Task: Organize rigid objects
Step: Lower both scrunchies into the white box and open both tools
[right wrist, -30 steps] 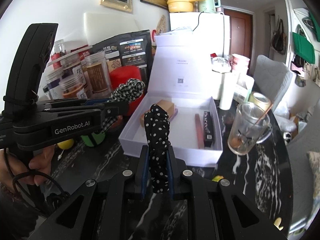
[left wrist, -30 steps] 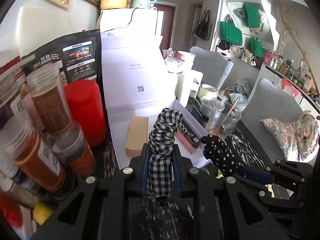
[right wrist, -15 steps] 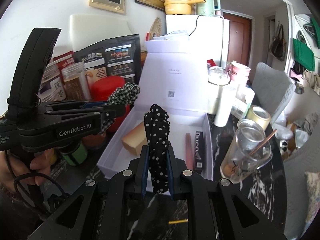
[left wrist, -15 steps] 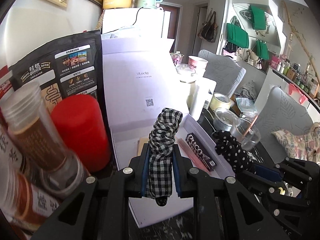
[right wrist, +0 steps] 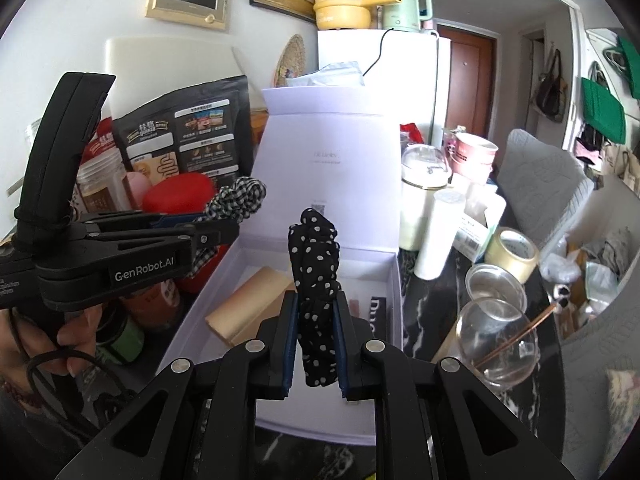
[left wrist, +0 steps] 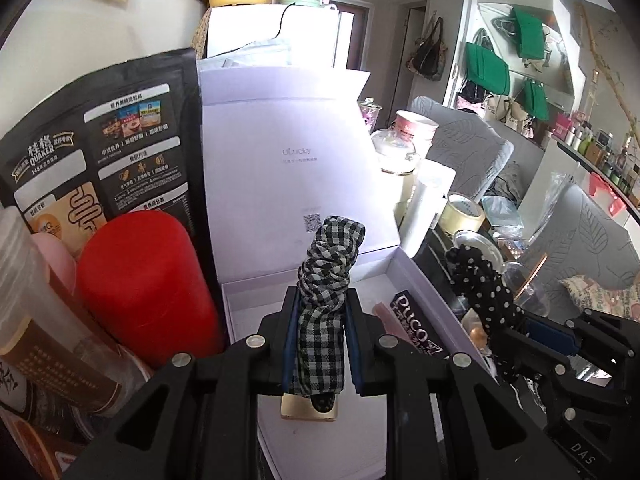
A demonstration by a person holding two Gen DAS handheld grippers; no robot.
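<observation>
My left gripper (left wrist: 321, 320) is shut on a black-and-white checked scrunchie (left wrist: 328, 264), which stands up between the pads. It hangs over the near part of an open white box (left wrist: 248, 292). My right gripper (right wrist: 316, 308) is shut on a black polka-dot scrunchie (right wrist: 314, 248) above the same box (right wrist: 394, 280). In the box lie a tan block (right wrist: 248, 304), a pink stick (right wrist: 354, 306) and a black carton (left wrist: 414, 328). The right wrist view shows the left gripper (right wrist: 224, 232) at the box's left edge, with the checked scrunchie (right wrist: 240, 200) sticking out of it.
The box lid (left wrist: 288, 160) stands upright behind. A red canister (left wrist: 144, 280), a black oatmeal bag (left wrist: 100, 152) and jars (left wrist: 40, 320) crowd the left. A glass cup (right wrist: 496, 344), tape roll (right wrist: 512, 252) and white tube (right wrist: 436, 236) stand right of the box. A hand (right wrist: 76, 328) holds the left gripper.
Both grippers have moved forward side by side, from before the box to over its near part. Each still holds its scrunchie.
</observation>
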